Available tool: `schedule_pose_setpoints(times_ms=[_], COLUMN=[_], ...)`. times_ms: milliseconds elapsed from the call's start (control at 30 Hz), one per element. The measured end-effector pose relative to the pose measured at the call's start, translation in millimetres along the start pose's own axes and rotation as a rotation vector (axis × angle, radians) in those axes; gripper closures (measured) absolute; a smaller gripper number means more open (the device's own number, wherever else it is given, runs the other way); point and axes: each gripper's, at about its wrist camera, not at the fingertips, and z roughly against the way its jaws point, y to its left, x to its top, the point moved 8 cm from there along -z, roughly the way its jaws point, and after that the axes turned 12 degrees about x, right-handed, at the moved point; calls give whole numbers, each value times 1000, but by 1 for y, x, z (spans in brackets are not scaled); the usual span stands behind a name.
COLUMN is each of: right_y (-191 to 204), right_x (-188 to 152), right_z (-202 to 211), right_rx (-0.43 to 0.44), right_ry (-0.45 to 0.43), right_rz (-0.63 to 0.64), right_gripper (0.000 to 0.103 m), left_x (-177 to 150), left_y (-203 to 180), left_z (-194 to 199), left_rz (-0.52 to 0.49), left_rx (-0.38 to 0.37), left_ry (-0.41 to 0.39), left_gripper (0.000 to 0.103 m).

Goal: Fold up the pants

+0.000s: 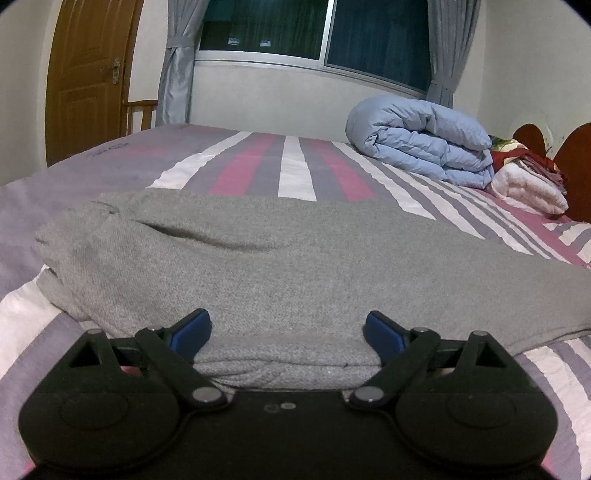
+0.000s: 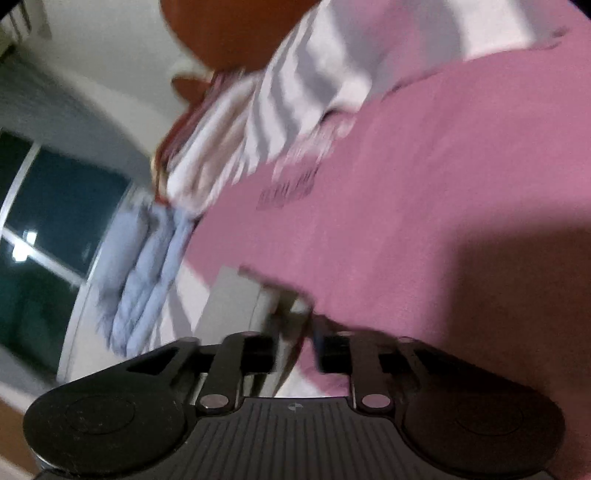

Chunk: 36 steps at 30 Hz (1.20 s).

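Observation:
The grey knit pants [image 1: 280, 258] lie folded across the striped bed in the left wrist view. My left gripper [image 1: 288, 332] is open, its blue pads [image 1: 192, 332] on either side of the near folded edge, low over the cloth. In the blurred, tilted right wrist view my right gripper [image 2: 295, 347] has its fingers close together. A thin strip of something sits between them, but blur hides whether it is gripped. No pants show clearly in that view.
The bed sheet [image 1: 295, 170] has pink, white and purple stripes. A rolled blue quilt [image 1: 421, 140] and folded bedding [image 1: 528, 184] lie at the far right by the headboard. A door [image 1: 88, 74] and a window [image 1: 314, 29] stand behind. The quilt [image 2: 144, 280] shows in the right wrist view.

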Motion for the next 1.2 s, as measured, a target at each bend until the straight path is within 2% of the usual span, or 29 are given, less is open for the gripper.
schedule_pose_setpoints(times_ms=[67,100,133,233,300,367,467,567,733,833,900,967,1133,1200], right_y=[11,17,21,22,27,29,17,13,14,10,5,7,4,7], right_x=[-4,-6,-8,-17,-21,-24,-26,-24,-26,-23,-21,-22,-19,-19], right_z=[2,1,-1,-17,-23,-30,-39,-39,-51,-73,-75,-73,-68,-66], right_rx=[26,33,37,-31,8,15,3,4,20,-25,-18,-18,17,8], right_ry=[42,53,63,104,122,151,174,176,202,220,216,225,237,245], right_rz=[38,58,65,56,34,49,-6,-29,18,50,9,36,8,41], right_gripper=[33,29,27,28,28,44,53,56,58,85,86,86,86,86], left_x=[-1,-1,-1,-1,-1,-2,-2,-2,-2,-2,-2,-2,-1,-1], left_y=[0,1,1,1,1,1,1,1,1,0,0,0,-1,-1], left_z=[0,0,0,1,2,1,2,3,3,2,3,2,3,3], left_rz=[-3,-4,-5,-3,-2,-2,-5,-5,-5,-12,-11,-11,-8,-8], left_rx=[1,1,1,1,0,0,2,2,2,6,5,5,2,1], left_ry=[0,0,-1,-2,-3,-3,-2,-1,1,4,3,4,3,3], left_gripper=[17,17,17,17,17,17,17,17,16,16,16,16,16,16])
